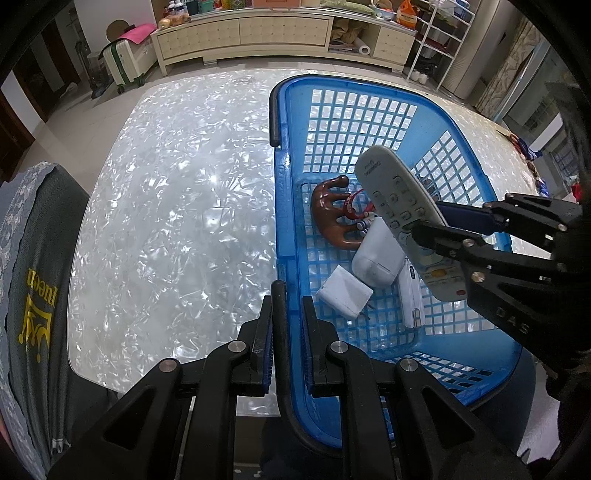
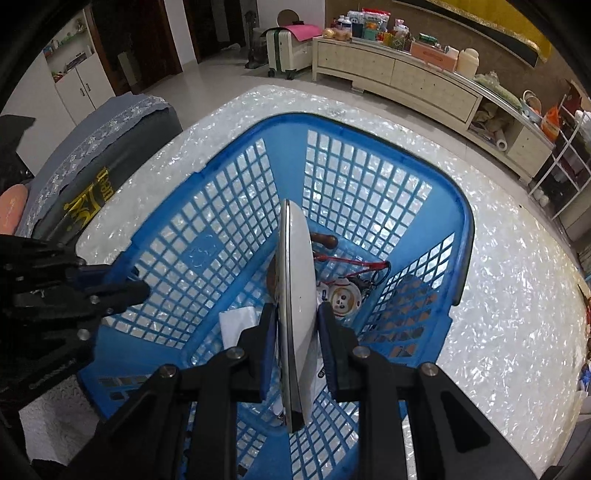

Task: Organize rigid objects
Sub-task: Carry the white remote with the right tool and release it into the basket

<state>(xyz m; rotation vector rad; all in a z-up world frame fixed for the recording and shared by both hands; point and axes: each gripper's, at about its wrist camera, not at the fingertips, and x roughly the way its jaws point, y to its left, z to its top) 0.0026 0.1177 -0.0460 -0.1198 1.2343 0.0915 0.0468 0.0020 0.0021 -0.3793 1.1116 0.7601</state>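
Observation:
A blue plastic basket [image 1: 291,236] stands on the pearly white table [image 1: 177,206]. My left gripper [image 1: 287,295] is shut on the basket's near rim and black handle. My right gripper [image 2: 297,314] is shut on a grey remote control [image 2: 297,295] and holds it edge-up over the basket [image 2: 373,136]; the remote also shows in the left wrist view [image 1: 402,206]. In the basket lie a brown wooden massager [image 1: 327,210], a white case [image 1: 376,254], a white box [image 1: 345,291], a white tube [image 1: 410,291] and a red cord [image 2: 354,264].
A chair back with a grey cloth [image 1: 33,280] stands left of the table. A cream cabinet [image 1: 280,33] and a white wire rack [image 1: 439,33] stand beyond the table. Small objects [image 1: 524,147] lie at the table's far right edge.

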